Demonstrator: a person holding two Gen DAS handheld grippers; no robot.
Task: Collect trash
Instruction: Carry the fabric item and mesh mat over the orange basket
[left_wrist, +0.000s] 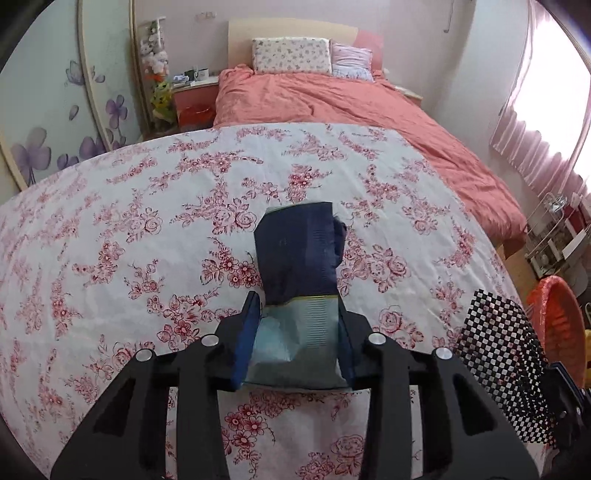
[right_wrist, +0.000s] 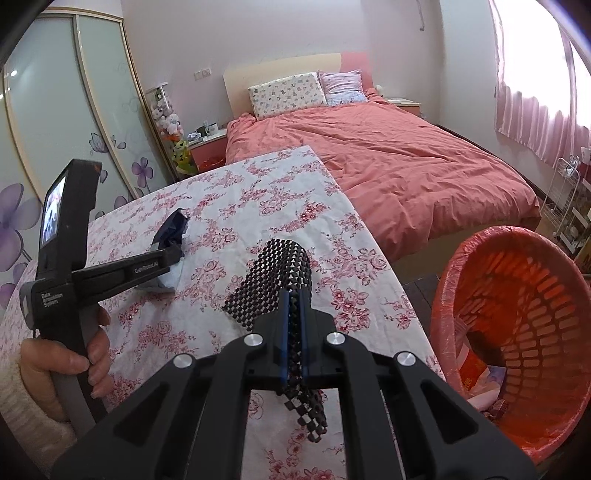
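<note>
Trash wrapper (left_wrist: 299, 258) looks light, crinkly; your left gripper (left_wrist: 295, 332) pinches its near end, right gripper (right_wrist: 293, 332) clamps checkered mesh (right_wrist: 280, 273).

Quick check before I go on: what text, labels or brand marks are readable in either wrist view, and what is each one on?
"GenRobot.AI": on the finger arm of the left gripper, right wrist view.
"Data Acquisition System": on the left gripper's grey body; small, read with some doubt.
Print on the packaging inside the orange basket: too blurred to read.
Blue wrapper: no legible text.
</note>
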